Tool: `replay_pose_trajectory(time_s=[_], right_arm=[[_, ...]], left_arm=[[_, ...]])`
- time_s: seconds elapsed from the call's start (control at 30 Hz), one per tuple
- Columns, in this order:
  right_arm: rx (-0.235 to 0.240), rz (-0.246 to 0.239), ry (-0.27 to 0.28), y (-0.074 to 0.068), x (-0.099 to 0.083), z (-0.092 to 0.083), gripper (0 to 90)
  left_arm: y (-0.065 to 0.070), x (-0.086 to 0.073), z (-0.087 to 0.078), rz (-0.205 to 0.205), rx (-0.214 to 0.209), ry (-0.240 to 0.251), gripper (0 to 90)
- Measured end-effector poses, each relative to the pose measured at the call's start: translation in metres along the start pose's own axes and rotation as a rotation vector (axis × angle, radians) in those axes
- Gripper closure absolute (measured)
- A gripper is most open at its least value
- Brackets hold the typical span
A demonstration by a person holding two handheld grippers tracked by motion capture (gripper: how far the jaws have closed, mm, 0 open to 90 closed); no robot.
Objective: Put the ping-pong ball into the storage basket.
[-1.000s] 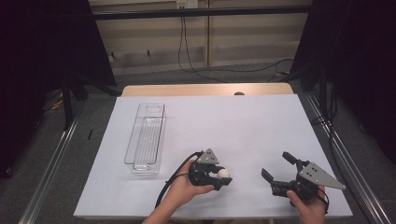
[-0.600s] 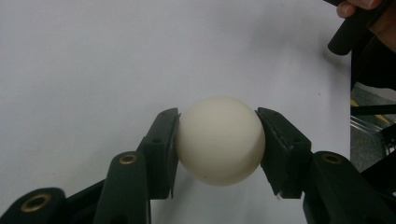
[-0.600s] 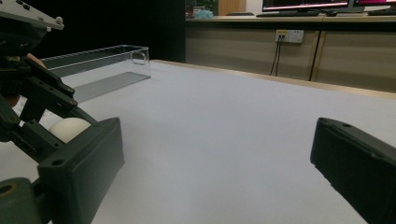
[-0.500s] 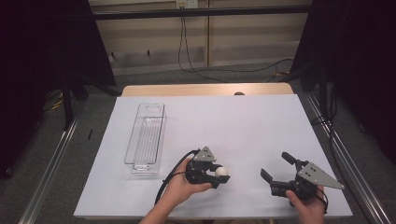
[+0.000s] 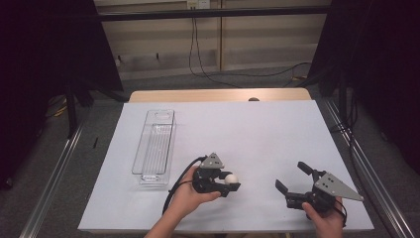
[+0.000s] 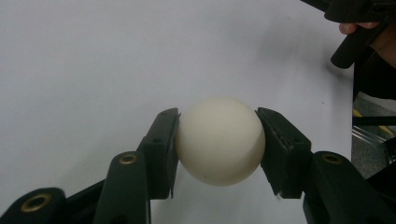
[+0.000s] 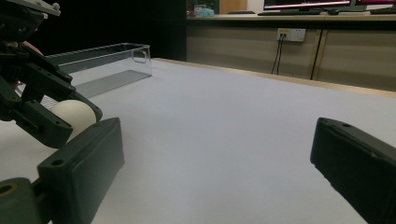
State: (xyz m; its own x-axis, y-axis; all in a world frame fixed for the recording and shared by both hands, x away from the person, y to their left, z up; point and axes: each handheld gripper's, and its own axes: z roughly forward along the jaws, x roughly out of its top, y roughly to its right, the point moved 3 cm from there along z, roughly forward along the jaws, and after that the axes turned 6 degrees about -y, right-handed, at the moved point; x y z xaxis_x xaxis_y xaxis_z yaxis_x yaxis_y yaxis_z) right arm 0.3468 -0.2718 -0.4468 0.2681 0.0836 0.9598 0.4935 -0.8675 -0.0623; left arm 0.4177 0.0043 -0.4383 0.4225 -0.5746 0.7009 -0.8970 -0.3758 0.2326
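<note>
Left gripper view is showing the left gripper (image 6: 219,140) clenching a white ball (image 6: 220,140) just above the table (image 5: 257,129). Right gripper (image 5: 293,181) is waiting nearby, jaws spread, empty. Next, I reckon, comes carrying the ball leftward to the clear tray (image 5: 154,144).

The person's left hand (image 5: 190,196) holds the black two-jaw left gripper (image 5: 229,182) low near the front edge, pointing toward the right. Its jaws press on both sides of a round cream-white ball (image 6: 219,140). The right hand (image 5: 324,215) holds the black two-jaw right gripper (image 5: 292,177), jaws spread wide with nothing between them.
</note>
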Motion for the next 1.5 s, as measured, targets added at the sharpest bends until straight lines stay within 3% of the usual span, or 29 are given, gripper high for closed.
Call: replay_pose_trajectory(time_s=[0.33,1.5], right_arm=[[0.001,0.0,0.004,0.0,0.0,0.0,2.5],[0.005,-0.004,0.002,-0.001,0.001,-0.001,2.5]], left_arm=[[-0.004,0.001,-0.004,-0.029,0.012,0.013,51.1],[-0.016,0.004,-0.022,-0.072,0.037,0.05,51.1]])
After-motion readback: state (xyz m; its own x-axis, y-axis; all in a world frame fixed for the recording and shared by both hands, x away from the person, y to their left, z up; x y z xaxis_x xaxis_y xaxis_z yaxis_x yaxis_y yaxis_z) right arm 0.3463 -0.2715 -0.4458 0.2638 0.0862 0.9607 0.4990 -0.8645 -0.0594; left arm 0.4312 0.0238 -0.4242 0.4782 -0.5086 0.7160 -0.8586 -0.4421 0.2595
